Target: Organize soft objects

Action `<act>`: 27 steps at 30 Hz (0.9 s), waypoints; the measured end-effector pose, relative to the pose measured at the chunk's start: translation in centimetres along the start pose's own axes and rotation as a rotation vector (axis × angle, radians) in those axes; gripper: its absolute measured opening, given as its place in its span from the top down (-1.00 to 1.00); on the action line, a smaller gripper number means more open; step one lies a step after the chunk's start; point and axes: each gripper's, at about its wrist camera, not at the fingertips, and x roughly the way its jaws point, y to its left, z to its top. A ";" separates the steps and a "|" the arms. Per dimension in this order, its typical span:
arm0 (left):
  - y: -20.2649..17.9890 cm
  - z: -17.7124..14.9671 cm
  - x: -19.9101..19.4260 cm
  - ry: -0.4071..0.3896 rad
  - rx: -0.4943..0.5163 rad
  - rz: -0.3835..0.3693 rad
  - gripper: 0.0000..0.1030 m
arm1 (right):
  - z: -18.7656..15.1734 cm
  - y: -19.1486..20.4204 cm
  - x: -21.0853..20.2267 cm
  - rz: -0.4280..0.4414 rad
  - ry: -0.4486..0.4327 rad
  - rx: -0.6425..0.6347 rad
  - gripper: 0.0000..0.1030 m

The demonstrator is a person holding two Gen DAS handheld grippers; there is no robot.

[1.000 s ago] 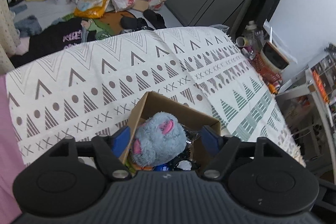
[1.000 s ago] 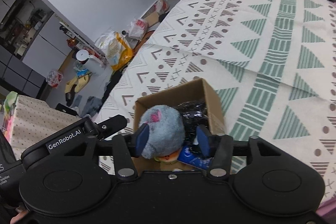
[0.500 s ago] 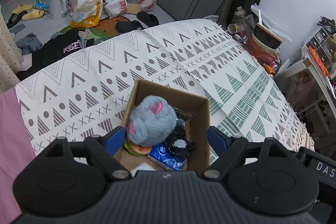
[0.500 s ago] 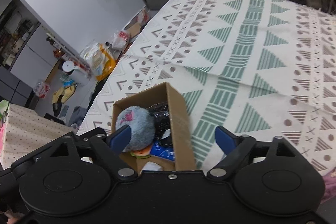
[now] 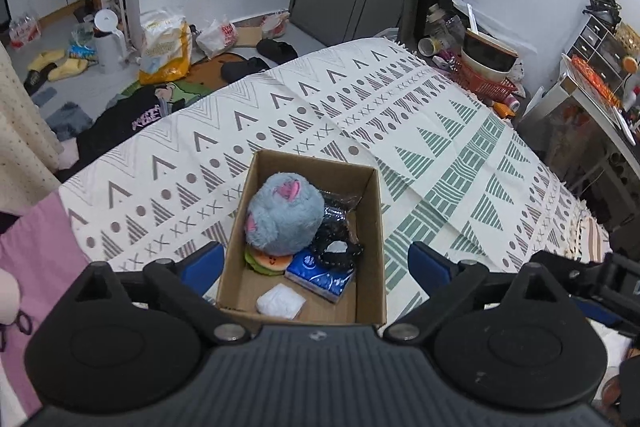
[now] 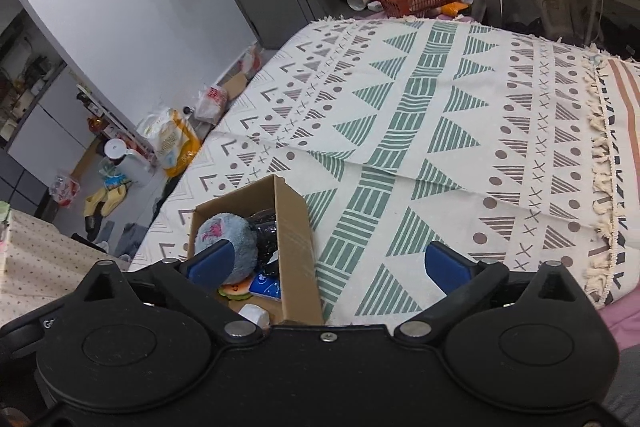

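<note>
An open cardboard box [image 5: 372,227] sits on a bed covered by a cream blanket [image 5: 440,131] printed with grey and green triangles, dots and crosses. Inside the box, a fluffy blue-grey plush toy [image 5: 282,219] with pink ears fills the far left corner, resting on top of a burger-shaped soft toy [image 5: 268,262]. Just beside them lie a blue tissue pack [image 5: 320,273], a crumpled black plastic wrapper [image 5: 336,231] along the right wall, and a white wad [image 5: 280,303] on the box floor near the front. The left hand-held gripper [image 5: 316,263] hovers above the box with its blue-padded fingers [image 5: 202,265] spread wide, one on each side of the box, holding nothing. The right hand-held gripper [image 6: 328,263] is also spread wide and empty, its left finger over the plush toy [image 6: 226,241] and its right finger above bare blanket, with the box [image 6: 296,247] seen from the side. Beyond the bed, the floor holds bags, slippers and clothing
</note>
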 end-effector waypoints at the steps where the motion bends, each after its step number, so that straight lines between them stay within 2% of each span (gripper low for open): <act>1: -0.1 -0.2 -0.5 -0.006 0.005 0.001 -0.90 | 0.0 -0.2 -0.5 0.008 -0.005 -0.003 -0.99; 8: -0.8 -1.3 -3.7 -0.042 0.053 0.022 -0.92 | -0.3 -1.2 -3.2 0.016 -0.037 -0.040 -1.00; 14: -1.1 -2.5 -6.3 -0.065 0.095 0.050 -0.92 | -1.9 -0.8 -5.2 -0.031 -0.072 -0.117 -1.00; 27: 0.2 -6.4 -11.2 -0.134 0.115 0.060 -0.92 | -5.6 -1.1 -10.7 0.026 -0.157 -0.150 -1.00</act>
